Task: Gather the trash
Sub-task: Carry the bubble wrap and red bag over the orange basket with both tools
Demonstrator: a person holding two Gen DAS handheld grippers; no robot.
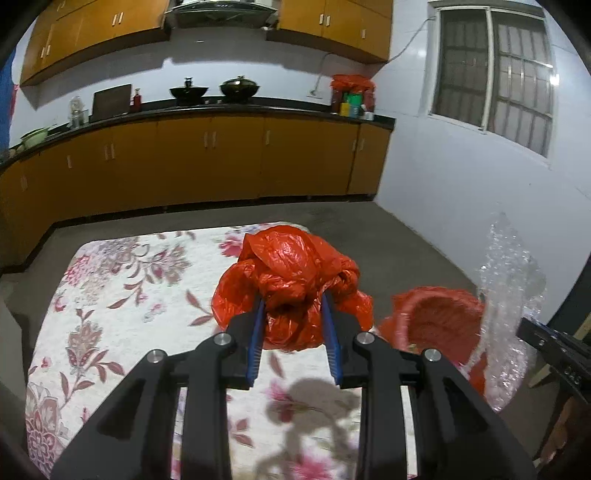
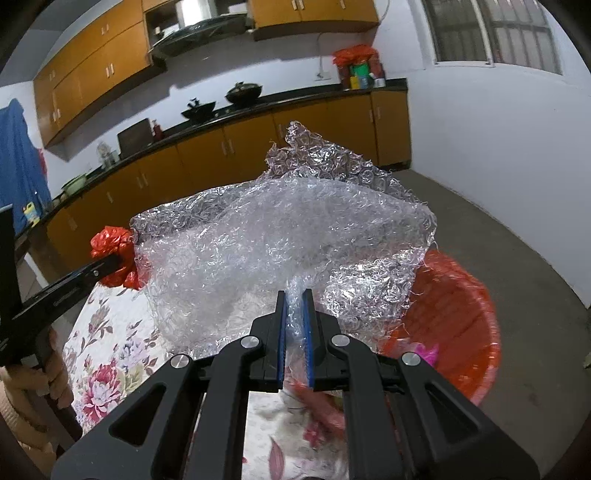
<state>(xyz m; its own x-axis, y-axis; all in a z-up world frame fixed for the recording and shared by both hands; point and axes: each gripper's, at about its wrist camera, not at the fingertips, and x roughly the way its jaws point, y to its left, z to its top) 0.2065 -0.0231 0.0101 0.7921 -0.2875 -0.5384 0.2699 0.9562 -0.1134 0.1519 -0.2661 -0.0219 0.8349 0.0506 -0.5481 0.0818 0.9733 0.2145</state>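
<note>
Over the bin [image 2: 458, 317], right claw [image 2: 295, 295] pinches bubble wrap [image 2: 280, 236] for dropping; left claw [image 1: 293, 306] clamps red bag [image 1: 291, 273], next in.

Pretty standard kitchen. Straight ahead of the gripper runs a long row of orange base cabinets [image 1: 207, 158] under a black countertop [image 1: 221, 109], with matching wall cabinets [image 1: 92, 29] and a range hood [image 1: 221, 9] above. Two dark woks [image 1: 239, 88] sit on the counter. White walls [image 1: 443, 184], grey concrete floor [image 1: 369, 229]. Up and to the right there's a barred window [image 1: 495, 74], dark outside. A floral tablecloth [image 1: 122, 295] covers the table below.
</note>
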